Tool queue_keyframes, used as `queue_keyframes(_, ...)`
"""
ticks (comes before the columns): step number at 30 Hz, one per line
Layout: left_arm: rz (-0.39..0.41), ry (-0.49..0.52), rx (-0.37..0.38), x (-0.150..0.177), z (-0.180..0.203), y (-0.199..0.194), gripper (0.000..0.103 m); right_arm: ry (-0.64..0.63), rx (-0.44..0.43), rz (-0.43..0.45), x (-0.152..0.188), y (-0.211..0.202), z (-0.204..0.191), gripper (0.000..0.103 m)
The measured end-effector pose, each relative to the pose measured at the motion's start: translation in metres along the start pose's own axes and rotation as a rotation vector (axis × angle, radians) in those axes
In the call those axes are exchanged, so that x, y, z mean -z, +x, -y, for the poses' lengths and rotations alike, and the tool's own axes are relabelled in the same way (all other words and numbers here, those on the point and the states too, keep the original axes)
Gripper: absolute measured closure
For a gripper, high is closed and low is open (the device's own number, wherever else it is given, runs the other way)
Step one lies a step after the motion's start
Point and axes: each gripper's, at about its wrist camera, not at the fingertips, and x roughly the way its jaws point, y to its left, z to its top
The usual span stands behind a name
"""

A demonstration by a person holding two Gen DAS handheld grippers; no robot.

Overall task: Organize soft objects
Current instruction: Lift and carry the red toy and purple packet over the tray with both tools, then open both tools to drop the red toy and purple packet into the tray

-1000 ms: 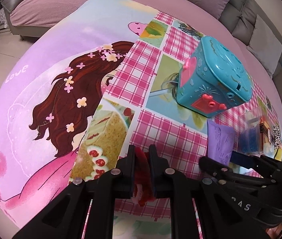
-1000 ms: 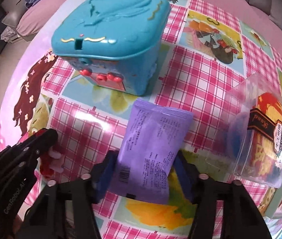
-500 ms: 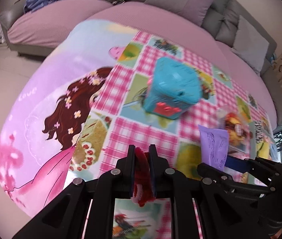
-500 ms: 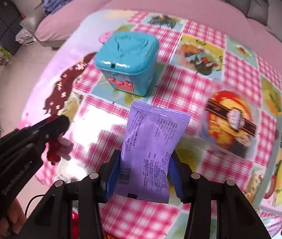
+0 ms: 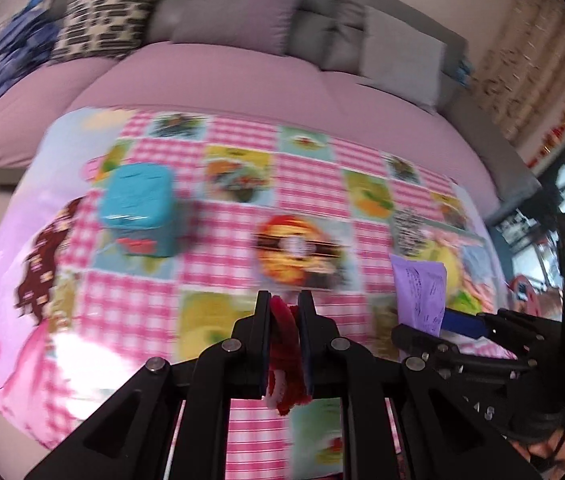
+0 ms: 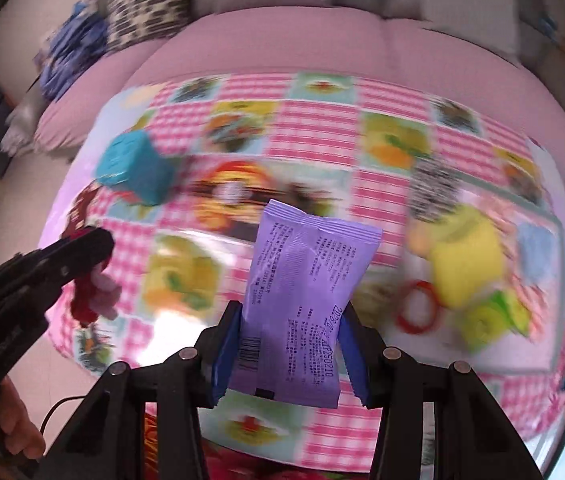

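Left gripper (image 5: 284, 312) clenched on red fuzzy toy (image 5: 285, 364), bottom centre. Right gripper (image 6: 290, 344) clamped on purple packet (image 6: 302, 300), lower centre. Both lifted off checked cloth (image 6: 314, 128); teal box (image 6: 134, 168) upper left. Placement pending; yellow items (image 6: 466, 264) right, unsorted.

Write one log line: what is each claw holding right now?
left claw: shut on red fuzzy toy | right claw: shut on purple packet | both above checkered tablecloth | teal box: on tablecloth

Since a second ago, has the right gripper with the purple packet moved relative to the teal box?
Yes. The right gripper, shut on the purple packet, has pulled up and back: the teal box now sits small and far left, the whole table in view.
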Motion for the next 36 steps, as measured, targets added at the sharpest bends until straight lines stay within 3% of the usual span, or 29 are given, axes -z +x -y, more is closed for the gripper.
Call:
queue_keyframes(6, -0.041, 0.099, 0.090, 0.007, 0.077, 0.029, 0.090, 0.146, 0.060, 0.005, 0.012, -0.011, 0.098, 0.053)
queue_keyframes(12, -0.072, 0.187, 0.125, 0.016, 0.137, 0.067, 0.090, 0.234, 0.091, -0.012, 0.024, -0.003, 0.163, 0.053)
queue_keyframes(18, -0.108, 0.240, 0.139, 0.019, 0.173, 0.101, 0.089, 0.292, 0.106, -0.039, 0.034, 0.017, 0.213, 0.052)
queue_keyframes(33, -0.170, 0.306, 0.082, 0.026, 0.210, 0.181, 0.088, 0.282, 0.122, -0.041, 0.040, 0.059, 0.253, 0.051)
queue_keyframes(36, -0.179, 0.312, 0.086, 0.026, 0.212, 0.185, 0.080, 0.277, 0.114, -0.040, 0.040, 0.061, 0.254, 0.051)
